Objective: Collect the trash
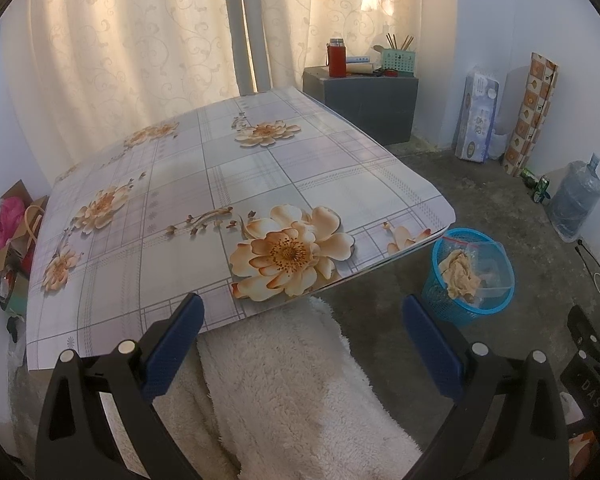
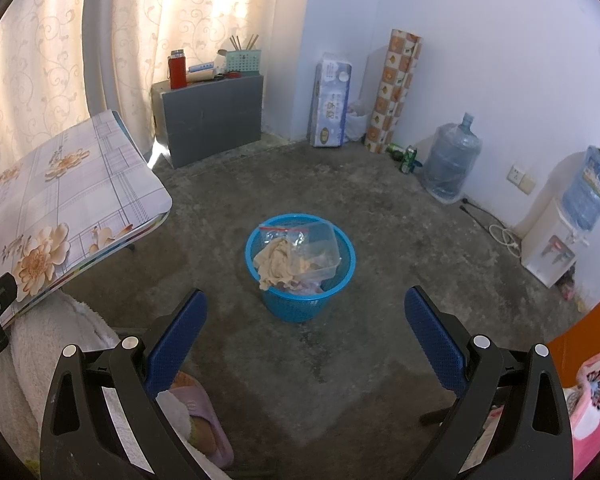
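Round blue mesh-plastic basket [image 2: 300, 280], crumpled paper [image 2: 276, 266].

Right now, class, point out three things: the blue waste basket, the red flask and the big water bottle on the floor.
blue waste basket [image 2: 300, 308]: right wrist view, front mesh wall.
red flask [image 2: 177, 73]: right wrist view, red body.
water bottle [image 2: 452, 164]: right wrist view, clear body.

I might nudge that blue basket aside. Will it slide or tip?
The blue basket looks like thin mesh plastic, probably light, so it should slide. The crumpled paper and clear tub heap above its rim, so a high push might tip it.
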The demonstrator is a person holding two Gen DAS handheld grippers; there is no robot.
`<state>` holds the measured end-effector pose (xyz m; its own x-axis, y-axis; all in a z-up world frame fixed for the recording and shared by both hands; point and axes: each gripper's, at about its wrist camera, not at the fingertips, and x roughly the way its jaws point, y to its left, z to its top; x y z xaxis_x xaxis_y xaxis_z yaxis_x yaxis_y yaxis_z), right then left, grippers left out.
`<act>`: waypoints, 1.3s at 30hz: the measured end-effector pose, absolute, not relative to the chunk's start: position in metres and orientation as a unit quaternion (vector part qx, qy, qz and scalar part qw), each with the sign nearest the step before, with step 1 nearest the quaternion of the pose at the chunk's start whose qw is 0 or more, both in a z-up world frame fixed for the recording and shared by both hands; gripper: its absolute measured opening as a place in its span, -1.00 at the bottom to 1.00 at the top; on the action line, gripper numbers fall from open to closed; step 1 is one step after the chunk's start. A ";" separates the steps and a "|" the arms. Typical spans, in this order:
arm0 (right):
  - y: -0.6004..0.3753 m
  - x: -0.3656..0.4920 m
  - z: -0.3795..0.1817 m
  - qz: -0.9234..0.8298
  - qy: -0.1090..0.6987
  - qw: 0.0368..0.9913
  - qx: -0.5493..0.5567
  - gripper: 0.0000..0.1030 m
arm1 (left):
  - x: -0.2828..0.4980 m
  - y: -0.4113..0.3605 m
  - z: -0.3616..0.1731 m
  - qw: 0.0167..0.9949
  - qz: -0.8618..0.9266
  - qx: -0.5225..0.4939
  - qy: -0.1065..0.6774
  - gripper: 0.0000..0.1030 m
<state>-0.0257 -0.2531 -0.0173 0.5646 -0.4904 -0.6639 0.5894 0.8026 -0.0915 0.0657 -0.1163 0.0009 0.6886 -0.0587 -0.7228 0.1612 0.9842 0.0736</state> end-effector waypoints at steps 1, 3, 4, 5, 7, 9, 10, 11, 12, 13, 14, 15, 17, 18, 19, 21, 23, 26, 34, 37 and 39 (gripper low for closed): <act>-0.253 -0.026 -0.017 -0.307 0.352 0.882 0.070 0.84 | 0.066 -0.116 0.001 0.917 -0.061 0.066 0.390 0.89; -0.253 -0.026 -0.017 -0.306 0.352 0.882 0.070 0.84 | 0.066 -0.116 0.001 0.917 -0.060 0.065 0.390 0.89; -0.253 -0.026 -0.017 -0.306 0.352 0.882 0.070 0.84 | 0.066 -0.116 0.001 0.917 -0.060 0.066 0.389 0.89; -0.253 -0.025 -0.017 -0.306 0.352 0.882 0.069 0.84 | 0.066 -0.116 0.001 0.917 -0.061 0.066 0.389 0.89; -0.253 -0.025 -0.017 -0.306 0.352 0.882 0.069 0.84 | 0.065 -0.117 0.002 0.917 -0.062 0.065 0.388 0.89; -0.254 -0.026 -0.016 -0.307 0.351 0.882 0.070 0.84 | 0.065 -0.117 0.004 0.918 -0.063 0.066 0.386 0.89; -0.254 -0.026 -0.016 -0.306 0.351 0.882 0.070 0.84 | 0.064 -0.118 0.004 0.918 -0.063 0.066 0.385 0.89; -0.254 -0.026 -0.016 -0.306 0.352 0.882 0.069 0.84 | 0.065 -0.117 0.003 0.918 -0.064 0.065 0.387 0.89; -0.254 -0.026 -0.016 -0.306 0.351 0.882 0.069 0.84 | 0.065 -0.117 0.003 0.917 -0.064 0.065 0.388 0.89; -0.255 -0.026 -0.015 -0.306 0.351 0.882 0.068 0.84 | 0.064 -0.118 0.004 0.917 -0.064 0.065 0.388 0.89; -0.255 -0.026 -0.015 -0.306 0.351 0.882 0.068 0.84 | 0.064 -0.119 0.004 0.918 -0.063 0.064 0.387 0.89; -0.256 -0.027 -0.014 -0.306 0.352 0.882 0.068 0.84 | 0.064 -0.118 0.004 0.918 -0.063 0.064 0.387 0.89; -0.255 -0.027 -0.014 -0.306 0.352 0.882 0.068 0.84 | 0.064 -0.119 0.004 0.918 -0.064 0.064 0.387 0.89; -0.256 -0.027 -0.013 -0.306 0.352 0.882 0.068 0.84 | 0.064 -0.118 0.003 0.918 -0.063 0.064 0.387 0.89; -0.255 -0.027 -0.014 -0.307 0.352 0.882 0.069 0.84 | 0.064 -0.118 0.003 0.918 -0.064 0.064 0.387 0.89; -0.255 -0.027 -0.014 -0.306 0.352 0.882 0.068 0.84 | 0.064 -0.119 0.003 0.917 -0.064 0.064 0.387 0.89; -0.254 -0.027 -0.014 -0.307 0.352 0.882 0.068 0.84 | 0.065 -0.117 0.003 0.917 -0.064 0.064 0.387 0.89; -0.254 -0.026 -0.014 -0.307 0.352 0.882 0.068 0.84 | 0.065 -0.117 0.003 0.917 -0.064 0.064 0.387 0.89; -0.256 -0.028 -0.013 -0.309 0.350 0.882 0.068 0.84 | 0.064 -0.117 0.002 0.918 -0.064 0.064 0.387 0.89; -0.260 -0.031 -0.012 -0.310 0.350 0.881 0.070 0.84 | 0.064 -0.118 0.003 0.918 -0.064 0.063 0.387 0.89; -0.261 -0.031 -0.011 -0.309 0.350 0.881 0.069 0.84 | 0.064 -0.120 0.003 0.918 -0.064 0.064 0.387 0.89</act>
<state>-0.0310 -0.2606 -0.0112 0.5634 -0.4967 -0.6602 0.5927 0.7997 -0.0958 0.0637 -0.1196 0.0029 0.6930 -0.0678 -0.7178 0.1662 0.9838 0.0676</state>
